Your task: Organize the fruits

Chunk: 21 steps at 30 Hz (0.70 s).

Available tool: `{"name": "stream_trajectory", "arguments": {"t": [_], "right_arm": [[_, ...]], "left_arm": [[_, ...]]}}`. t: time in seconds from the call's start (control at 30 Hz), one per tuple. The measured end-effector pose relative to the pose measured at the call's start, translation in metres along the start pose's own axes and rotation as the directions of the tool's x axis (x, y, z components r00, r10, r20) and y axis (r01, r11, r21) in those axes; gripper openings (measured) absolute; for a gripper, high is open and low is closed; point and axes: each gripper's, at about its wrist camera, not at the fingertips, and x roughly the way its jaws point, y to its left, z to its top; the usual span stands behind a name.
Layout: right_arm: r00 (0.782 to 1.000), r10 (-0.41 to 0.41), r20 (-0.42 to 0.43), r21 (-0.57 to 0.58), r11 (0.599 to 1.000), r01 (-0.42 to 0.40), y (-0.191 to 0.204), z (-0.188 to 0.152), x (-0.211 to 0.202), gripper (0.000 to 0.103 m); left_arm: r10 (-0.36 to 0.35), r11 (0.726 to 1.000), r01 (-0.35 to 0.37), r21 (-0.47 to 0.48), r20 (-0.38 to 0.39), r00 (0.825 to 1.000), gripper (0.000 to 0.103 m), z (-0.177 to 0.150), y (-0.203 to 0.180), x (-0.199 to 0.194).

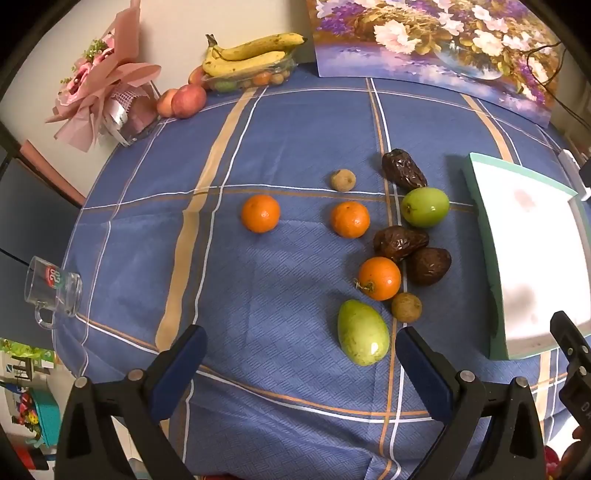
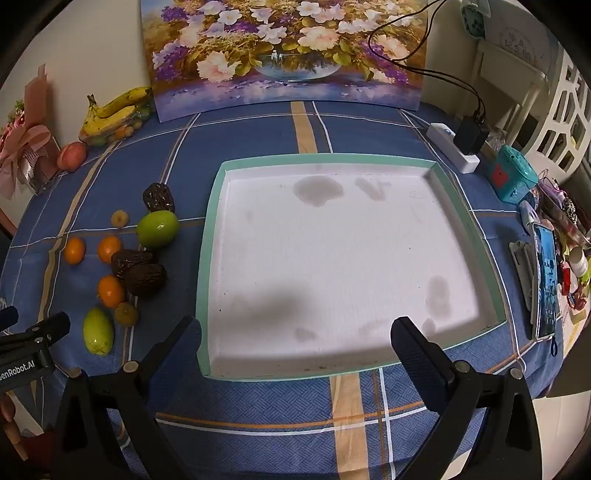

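Both the left gripper (image 1: 301, 345) and right gripper (image 2: 295, 338) gape (nothing held) beside the tray (image 2: 212, 206).

Your work surface is a table covered by a blue plaid tablecloth (image 2: 258, 406) with tan and white stripes. A cream wall (image 1: 177, 33) stands behind it, with a floral painting (image 2: 284, 55) leaning against it. At your right, note the white lattice furniture (image 2: 569, 110). A white power strip (image 2: 452, 147) lies near the table's far right corner.
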Motion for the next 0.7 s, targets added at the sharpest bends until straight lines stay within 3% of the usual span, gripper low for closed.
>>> {"name": "stream_trajectory", "arguments": {"t": [0.7], "right_arm": [[1.000,0.002,-0.005,0.001,1.000,-0.002,-0.0016,0.0000,0.0016,0.102]], "left_arm": [[0.009,1.000,-0.009,-0.006,-0.014,1.000,0.103,0.0008,0.0016,0.0051]]}}
